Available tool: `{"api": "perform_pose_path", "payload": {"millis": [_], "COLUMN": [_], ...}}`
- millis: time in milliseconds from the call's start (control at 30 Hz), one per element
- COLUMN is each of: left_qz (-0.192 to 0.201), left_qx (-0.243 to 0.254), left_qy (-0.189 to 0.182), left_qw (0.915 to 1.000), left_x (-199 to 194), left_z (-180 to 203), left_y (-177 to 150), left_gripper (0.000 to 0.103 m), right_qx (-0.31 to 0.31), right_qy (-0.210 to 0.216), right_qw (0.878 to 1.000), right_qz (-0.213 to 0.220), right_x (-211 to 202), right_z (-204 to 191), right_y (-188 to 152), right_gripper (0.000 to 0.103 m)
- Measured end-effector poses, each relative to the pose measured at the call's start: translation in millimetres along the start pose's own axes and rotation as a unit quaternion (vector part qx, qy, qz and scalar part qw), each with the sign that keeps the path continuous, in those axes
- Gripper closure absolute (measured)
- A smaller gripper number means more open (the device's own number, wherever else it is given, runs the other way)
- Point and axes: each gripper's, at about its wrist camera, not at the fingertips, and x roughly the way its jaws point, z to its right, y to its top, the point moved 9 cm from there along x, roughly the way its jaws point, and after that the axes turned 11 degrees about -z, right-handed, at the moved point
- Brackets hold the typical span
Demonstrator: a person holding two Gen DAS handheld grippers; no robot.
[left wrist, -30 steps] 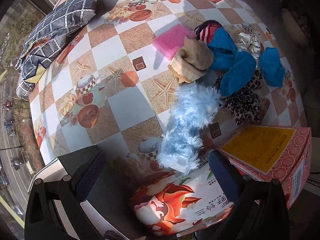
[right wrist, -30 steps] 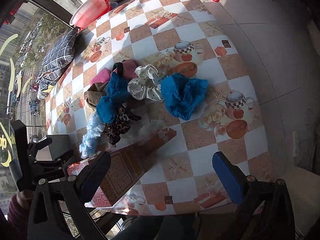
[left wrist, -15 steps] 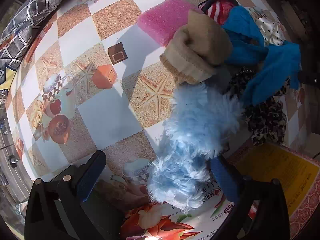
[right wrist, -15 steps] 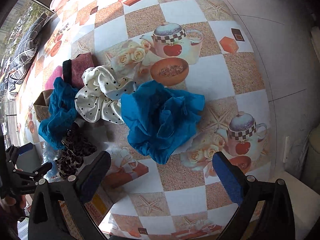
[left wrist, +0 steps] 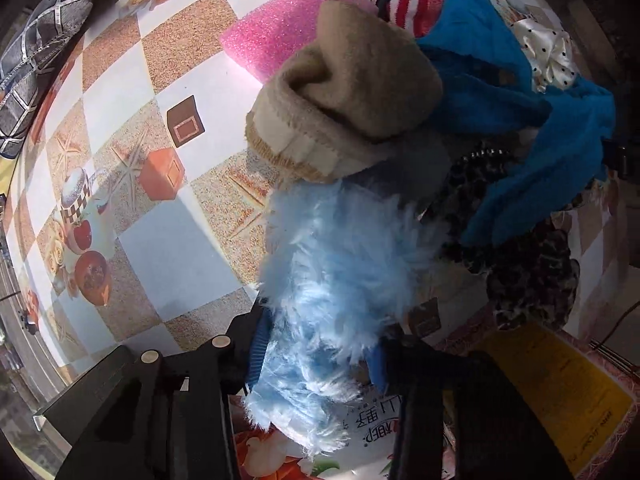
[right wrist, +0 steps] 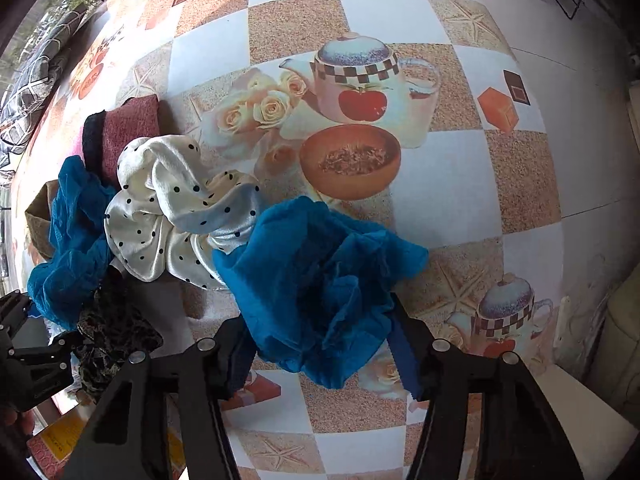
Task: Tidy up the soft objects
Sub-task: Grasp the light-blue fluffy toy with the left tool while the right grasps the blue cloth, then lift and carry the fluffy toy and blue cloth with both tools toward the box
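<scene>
Both hands have come straight down onto the heap at once, each taking one soft thing from its own edge, which is probably why the grips sit so far apart: neither pull should drag the other's cloth. The left gripper (left wrist: 316, 354) has just been closing, and its blue pads are now pressed into the near end of the fluffy light-blue piece (left wrist: 332, 280), which lies on the checked tablecloth (left wrist: 168, 248) with its far end tucked under the beige sock (left wrist: 348, 108). That low hold on the free end looks sensible, since the sock's weight pins the other end. The right gripper (right wrist: 320, 340) has also just been closing; its jaws now hug the crumpled blue cloth (right wrist: 320, 280) from both sides, the pads sunk into its folds, so I judge it pinched (though the fabric hides the actual contact). This cloth lies at the right edge of the heap, touching the white polka-dot scarf (right wrist: 176, 216). A second blue cloth (right wrist: 72, 248) lies further left over a leopard-print piece (right wrist: 112, 332). The patterned box (left wrist: 560, 384) at the near side is the likely place for sorted things.
</scene>
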Motion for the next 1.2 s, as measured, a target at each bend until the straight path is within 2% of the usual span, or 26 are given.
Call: {"api": "perform_pose_path", "payload": {"millis": [33,67,200,567,600,733,867,967,1200], "left_qz": [0.004,0.011,0.047,0.108,0.114,0.131,0.151,0.17,0.198], "left_qx": [-0.002,-0.007,-0.034,-0.109,-0.117,-0.136,-0.157,-0.169,-0.164], "left_qy": [0.003,0.003,-0.006,0.018,0.017,0.016,0.033,0.026,0.025], "left_qw": [1.0,0.9999,0.9983,0.9879,0.9864,0.9818,0.9754,0.9705,0.966], "left_x": [-2.2,-5.4,-28.7,-91.0,-90.8,-102.6,-116.5,-128.9,-147.5], "left_z": [0.2,-0.3,-11.5,-60.2,-46.9,-52.6,-50.6,-55.5,-52.7], "left_y": [0.1,0.0,-6.5,-24.4,-26.9,-42.1,-54.9,-70.1,-91.0], "left_gripper": [0.072,0.073,0.075,0.075,0.075,0.075,0.075,0.075,0.075], "right_qx": [0.002,0.007,0.016,0.026,0.024,0.015,0.009,0.004,-0.007], "right_qy": [0.008,0.019,0.035,0.057,0.058,0.056,0.057,0.057,0.058], "right_qw": [1.0,1.0,0.999,0.996,0.996,0.995,0.994,0.994,0.992], "right_qz": [0.002,0.004,0.022,0.058,0.061,0.075,0.089,0.096,0.112], "right_x": [-0.7,-0.9,-19.4,-66.8,-70.4,-88.7,-104.5,-112.3,-133.4], "right_z": [0.4,1.1,11.6,12.5,13.4,-1.7,-16.8,-28.0,-47.8], "right_y": [-2.1,-7.0,-16.6,-25.3,-26.0,-29.8,-27.2,-26.8,-41.3], "right_gripper": [0.067,0.074,0.074,0.074,0.074,0.074,0.074,0.074,0.074]}}
